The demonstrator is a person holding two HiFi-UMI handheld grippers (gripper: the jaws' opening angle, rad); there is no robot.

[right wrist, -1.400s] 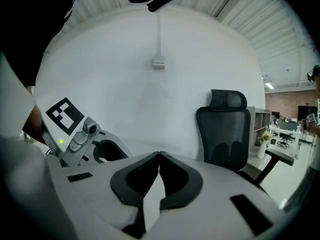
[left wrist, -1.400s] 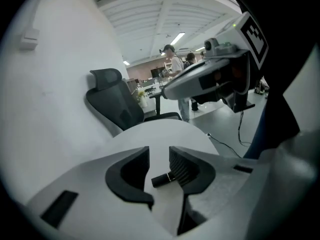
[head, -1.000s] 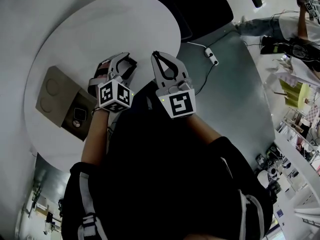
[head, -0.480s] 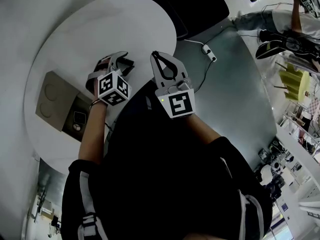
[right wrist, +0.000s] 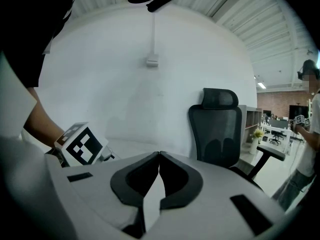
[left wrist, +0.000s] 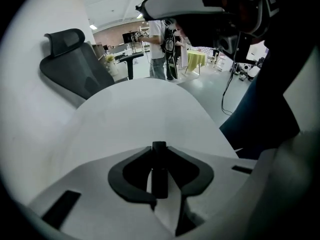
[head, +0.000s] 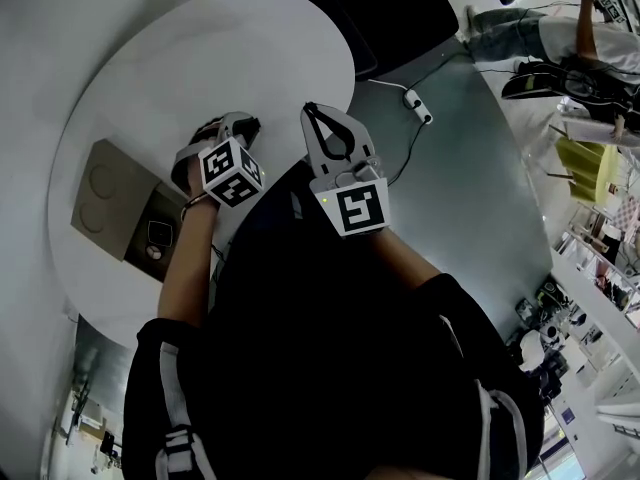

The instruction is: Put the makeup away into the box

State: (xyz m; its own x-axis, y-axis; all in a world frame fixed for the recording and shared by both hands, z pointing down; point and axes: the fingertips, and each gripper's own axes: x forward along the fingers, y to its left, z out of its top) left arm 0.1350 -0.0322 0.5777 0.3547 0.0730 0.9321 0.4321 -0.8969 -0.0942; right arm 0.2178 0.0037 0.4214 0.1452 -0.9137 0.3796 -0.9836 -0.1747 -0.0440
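Observation:
On the round white table (head: 200,58) my left gripper (head: 243,126) points steeply down near the front edge. In the left gripper view its jaws have just been closing, and the left gripper (left wrist: 159,151) is shut on a slim dark makeup tube (left wrist: 159,176) that stands upright between the pads. The brown box (head: 112,193) lies to the left of it, with its lid folded back and small items in its dark tray (head: 156,236). Just right of the left gripper, my right gripper (head: 313,111) hovers shut and empty, also shown as the right gripper (right wrist: 159,154).
A black office chair (head: 400,18) stands at the table's far side. A cable with a white adapter (head: 418,106) lies on the grey floor to the right. A person (head: 590,38) stands at the top right, near desks and clutter.
My left gripper has sunk toward the table and tipped further down, and its jaws have drawn together. The right gripper has stayed where it was.

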